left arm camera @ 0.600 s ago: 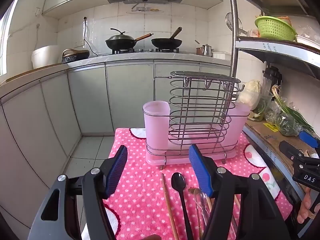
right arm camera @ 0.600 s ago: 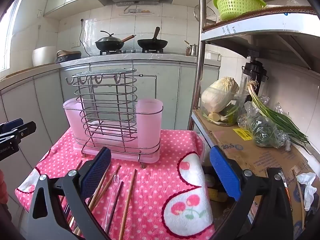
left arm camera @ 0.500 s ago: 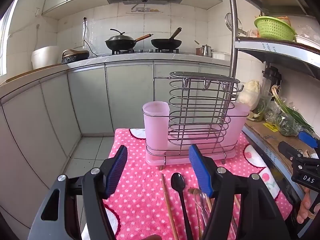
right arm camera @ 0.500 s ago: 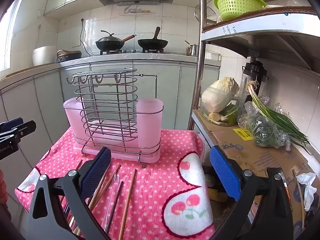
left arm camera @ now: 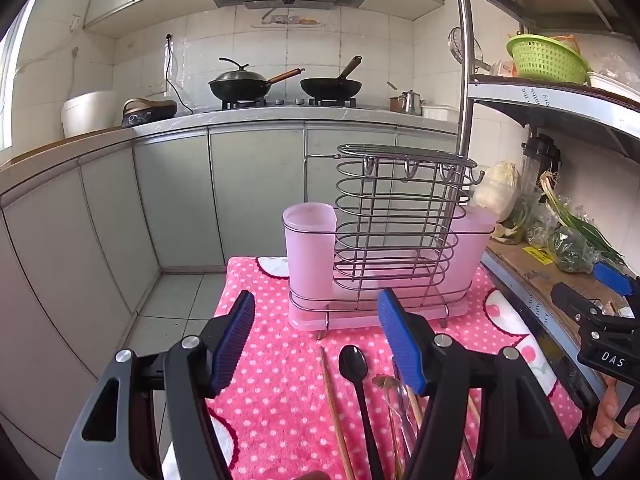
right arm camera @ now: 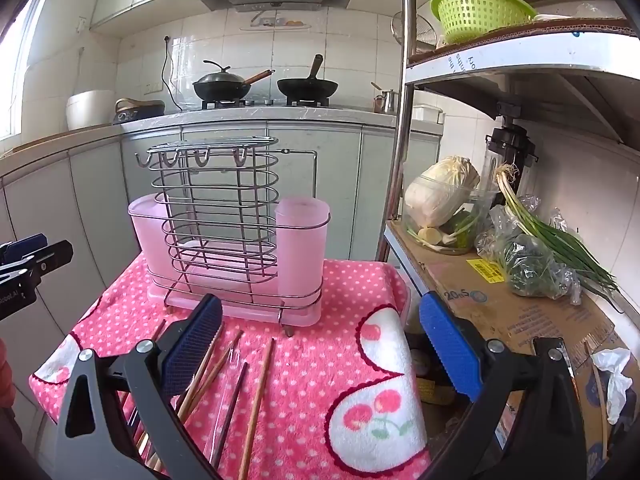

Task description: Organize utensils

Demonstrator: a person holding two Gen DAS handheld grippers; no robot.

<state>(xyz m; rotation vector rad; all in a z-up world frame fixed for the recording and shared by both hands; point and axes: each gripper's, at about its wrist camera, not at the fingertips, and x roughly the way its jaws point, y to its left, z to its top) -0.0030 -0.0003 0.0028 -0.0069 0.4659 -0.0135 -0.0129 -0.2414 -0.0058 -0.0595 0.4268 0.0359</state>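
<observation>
Here the left gripper (left arm camera: pixel 316 336) hangs above the pink polka-dot cloth (left arm camera: pixel 272 384) with its blue-padded fingers spread wide and nothing between them. The right gripper (right arm camera: pixel 320 340) is spread just as wide and also holds nothing. On the far part of the cloth stands the wire utensil rack (left arm camera: pixel 396 232), with a pink cup (left arm camera: pixel 310 256) at its left end and another pink cup (left arm camera: pixel 472 252) at its right end. Near the rack, flat on the cloth, lie the loose utensils: a black spoon (left arm camera: pixel 354 364), a wooden chopstick (left arm camera: pixel 332 400) just left of it, and several more chopsticks (right arm camera: pixel 256 400) partly under the fingers.
</observation>
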